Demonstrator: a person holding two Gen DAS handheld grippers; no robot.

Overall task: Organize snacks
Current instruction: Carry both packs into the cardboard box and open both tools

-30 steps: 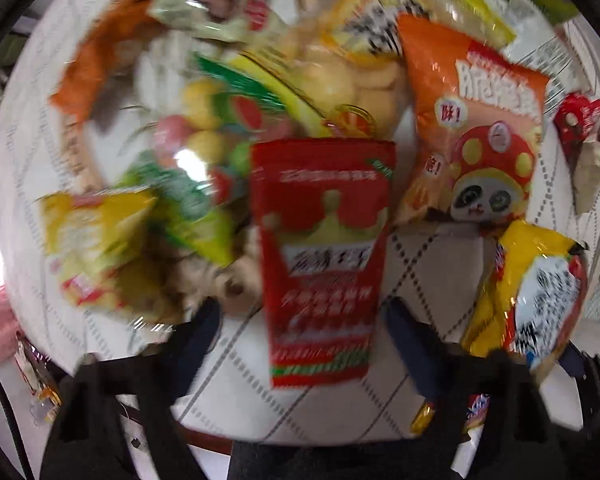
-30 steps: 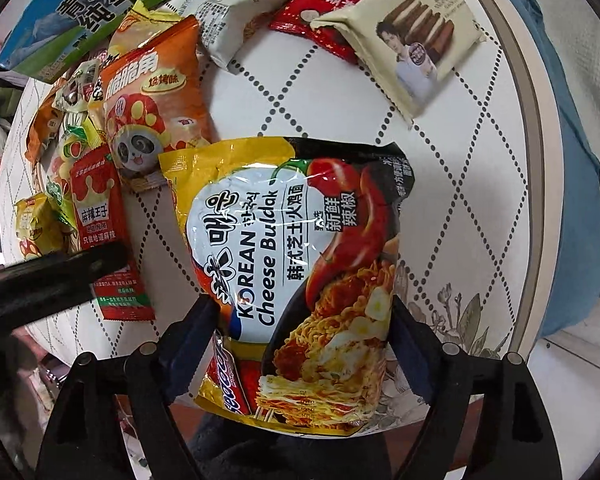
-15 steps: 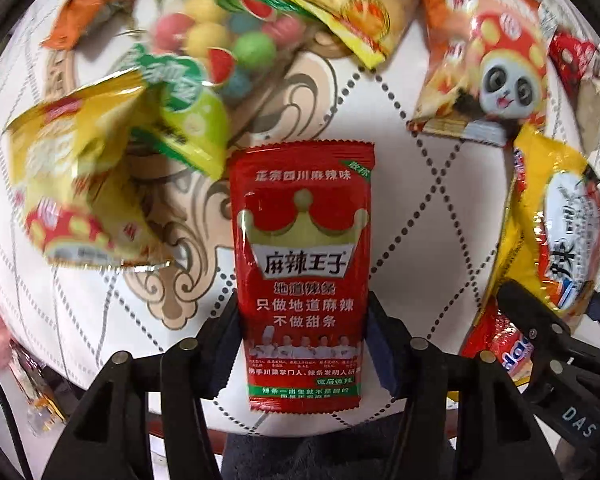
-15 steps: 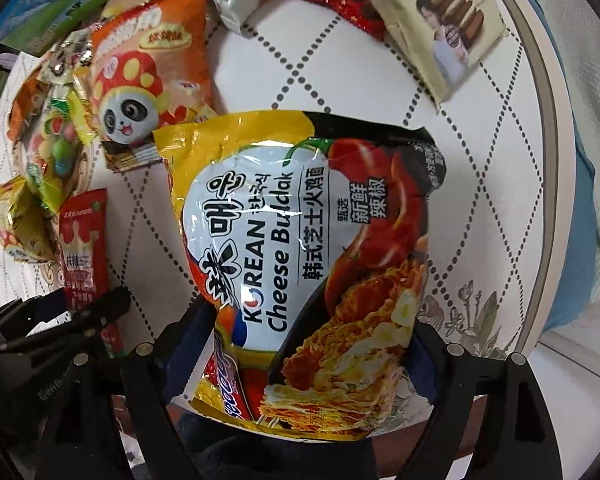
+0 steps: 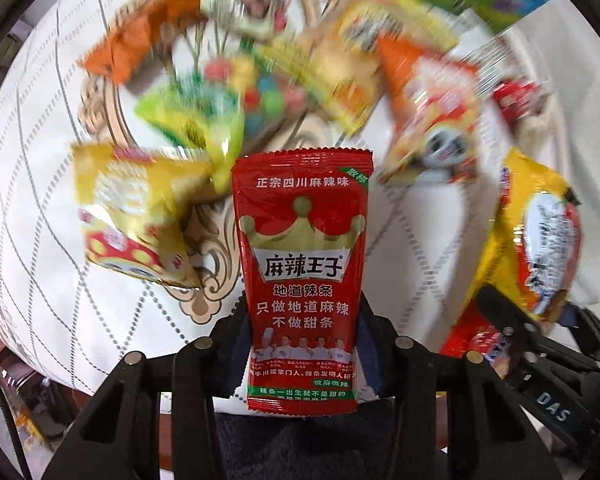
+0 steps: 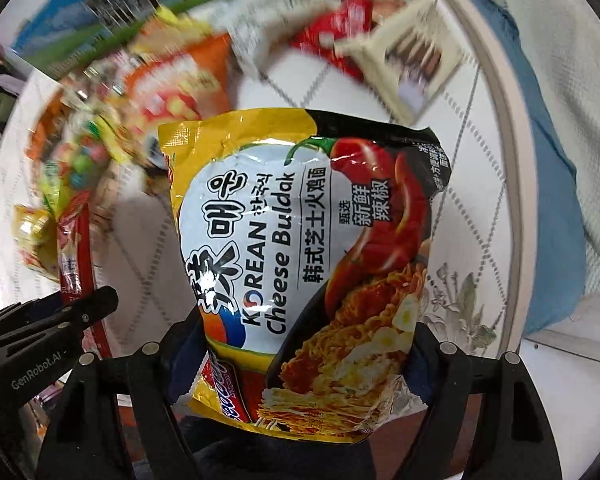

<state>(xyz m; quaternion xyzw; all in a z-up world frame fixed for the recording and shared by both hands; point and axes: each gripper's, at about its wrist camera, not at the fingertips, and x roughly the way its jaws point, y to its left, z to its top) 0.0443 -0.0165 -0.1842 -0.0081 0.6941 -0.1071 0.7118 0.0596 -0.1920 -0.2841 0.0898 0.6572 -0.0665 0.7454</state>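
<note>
Behind, blurred snacks (image 5: 284, 80); red packet (image 5: 302, 280) hides left gripper (image 5: 300, 344) pads, seemingly clamped.

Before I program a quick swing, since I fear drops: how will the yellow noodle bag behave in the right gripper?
The noodle bag, between the right gripper's closing jaws, looks glossy, so probably slippery. Its crinkled edges suggest floppy film; most of it overhangs the fingers, so it may sway.

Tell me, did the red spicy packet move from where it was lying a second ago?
Yes. The red packet lay flat beside the green candy bag; now the left gripper pinches it, lifted off the table, nearer the camera.
</note>
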